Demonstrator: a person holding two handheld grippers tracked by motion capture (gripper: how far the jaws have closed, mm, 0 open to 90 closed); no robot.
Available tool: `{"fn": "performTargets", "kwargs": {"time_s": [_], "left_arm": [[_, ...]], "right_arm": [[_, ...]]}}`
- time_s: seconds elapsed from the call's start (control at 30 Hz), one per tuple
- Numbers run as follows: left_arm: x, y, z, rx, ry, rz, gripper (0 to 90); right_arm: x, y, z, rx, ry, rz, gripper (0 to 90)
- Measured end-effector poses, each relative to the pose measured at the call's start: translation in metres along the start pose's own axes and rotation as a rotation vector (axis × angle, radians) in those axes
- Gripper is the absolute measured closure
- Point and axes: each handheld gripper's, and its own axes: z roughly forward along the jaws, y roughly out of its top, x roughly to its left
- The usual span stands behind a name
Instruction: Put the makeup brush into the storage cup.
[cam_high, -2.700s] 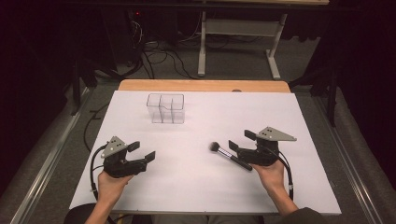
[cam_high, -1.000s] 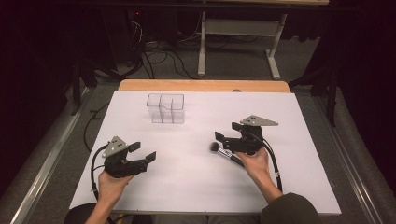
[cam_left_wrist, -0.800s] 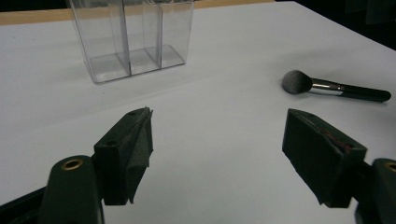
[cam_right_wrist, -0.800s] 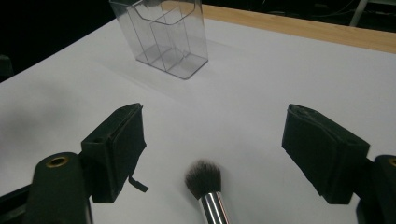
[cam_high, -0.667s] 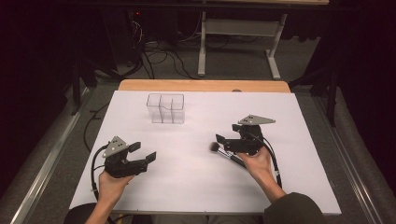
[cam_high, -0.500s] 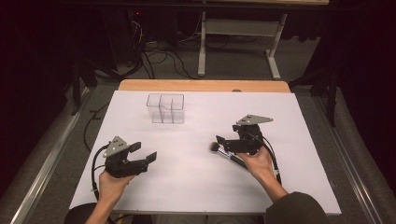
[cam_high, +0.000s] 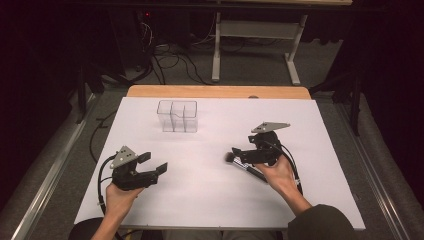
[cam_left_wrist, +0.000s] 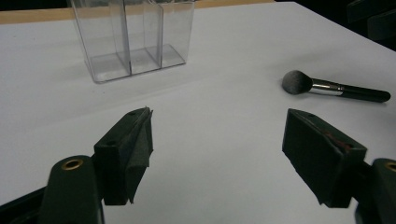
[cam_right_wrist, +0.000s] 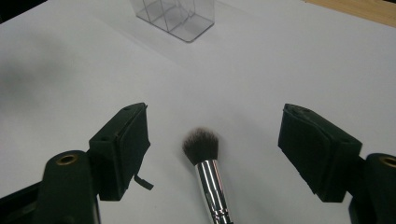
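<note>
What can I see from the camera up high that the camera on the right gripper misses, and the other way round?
The high view alone takes in both hands, the left gripper, the table's wooden far edge, and the floor cables and desk legs beyond. The right gripper view alone gives a close look between the right gripper's open jaws at the makeup brush's dark bristles and shiny metal ferrule. Both share the white table top, the clear three-compartment organizer and the brush lying flat.
</note>
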Motion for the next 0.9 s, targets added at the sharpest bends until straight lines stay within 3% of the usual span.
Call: {"fn": "performTargets", "kwargs": {"time_s": [0.13,0.23,0.53,0.9], "left_arm": [[-0.0002,0.0000,0.0013,0.006,-0.001,0.002,24.6],[-0.0002,-0.0001,0.0009,0.005,0.001,0.002,24.6],[-0.0003,-0.0001,0.0015,0.007,-0.001,0.003,24.6],[-0.0004,-0.0001,0.0012,0.006,-0.003,0.003,24.6]], "right_arm": [[0.0008,0.0013,-0.0012,0.028,-0.009,-0.005,27.9],[0.0004,0.0027,-0.0023,0.066,-0.009,-0.043,27.5],[-0.0003,0.0047,-0.0028,0.108,-0.009,-0.062,27.4],[0.0018,0.0068,-0.0002,0.195,0.008,-0.070,33.7]]}}
